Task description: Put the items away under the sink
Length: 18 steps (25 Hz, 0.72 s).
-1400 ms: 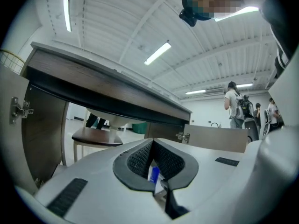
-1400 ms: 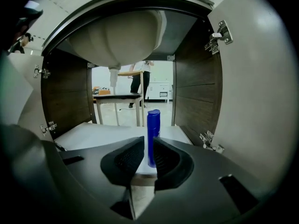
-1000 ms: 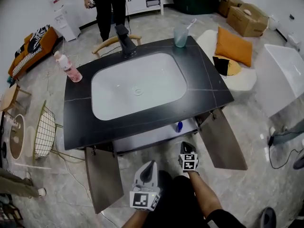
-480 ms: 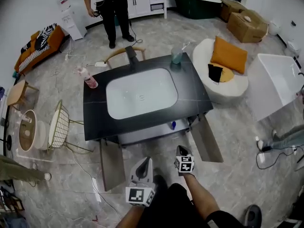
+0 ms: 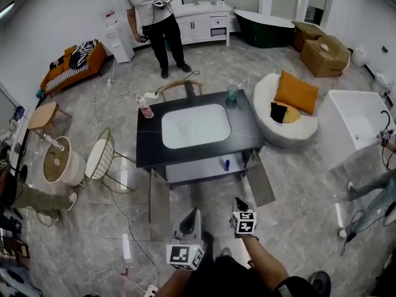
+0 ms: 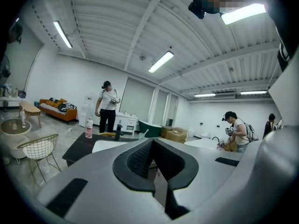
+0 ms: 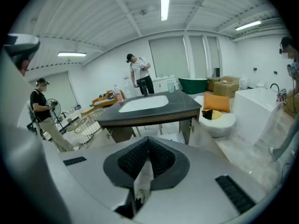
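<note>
The black-topped sink vanity (image 5: 247, 132) stands mid-room, both cabinet doors (image 5: 159, 206) swung open. A small blue item (image 5: 227, 164) sits on the shelf under the sink. On the counter are a pink bottle (image 5: 146, 107) at the back left and a cup with a toothbrush (image 5: 232, 93) at the back right. My left gripper (image 5: 194, 213) and right gripper (image 5: 237, 201) hover over the floor well in front of the vanity, both shut and holding nothing. The right gripper view shows the counter (image 7: 149, 110) ahead; the left gripper view shows the bottle (image 6: 88, 128).
A wire basket chair (image 5: 102, 156) and a round wooden tub (image 5: 59, 163) stand left of the vanity. A white seat with an orange cushion (image 5: 291, 110) and a white tub (image 5: 356, 129) are on the right. A person (image 5: 154, 17) stands behind the vanity; cables lie on the floor.
The view has pulled back from the vanity, which now looks smaller and farther away. Both grippers stay shut and low in front of me.
</note>
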Tool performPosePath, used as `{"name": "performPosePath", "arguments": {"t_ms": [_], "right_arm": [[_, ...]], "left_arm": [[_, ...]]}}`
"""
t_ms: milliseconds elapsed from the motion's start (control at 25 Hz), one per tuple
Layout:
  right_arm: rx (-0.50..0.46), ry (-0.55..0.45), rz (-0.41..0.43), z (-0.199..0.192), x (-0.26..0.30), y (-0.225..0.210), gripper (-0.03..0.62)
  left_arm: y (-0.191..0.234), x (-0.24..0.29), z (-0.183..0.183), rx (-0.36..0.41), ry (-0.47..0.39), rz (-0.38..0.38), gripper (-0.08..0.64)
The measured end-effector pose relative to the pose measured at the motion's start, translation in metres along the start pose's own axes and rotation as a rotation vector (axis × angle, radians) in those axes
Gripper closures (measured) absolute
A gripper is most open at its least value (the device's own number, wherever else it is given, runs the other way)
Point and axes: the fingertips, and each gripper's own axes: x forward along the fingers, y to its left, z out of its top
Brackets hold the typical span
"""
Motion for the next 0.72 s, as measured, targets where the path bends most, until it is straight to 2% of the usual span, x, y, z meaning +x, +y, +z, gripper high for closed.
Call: {"name": "performPosePath", "arguments": {"t_ms": [200,400,640,720], "right_arm": [[-0.03,-0.093,0.021,0.032,-0.085,0.031,0.581],[-0.039,-0.203,0.062,0.057,-0.164,0.072,0.581],[-0.089,-0.373,0.108,0.081,-0.264,0.136,0.581],[-0.109,-0.409,0.128,0.083,-0.293,0.155,0.581]], "left_arm": [[-0.02,-0.063,0.014,-0.012,-0.008,0.053,0.546],[-0.032,-0.11,0.016,-0.015,-0.016,0.026,0.546],[-0.021,-0.174,0.025,-0.039,-0.053,0.02,0.546],[-0.021,-0.186,0.027,-0.025,-0.058,0.007,0.546]]}}
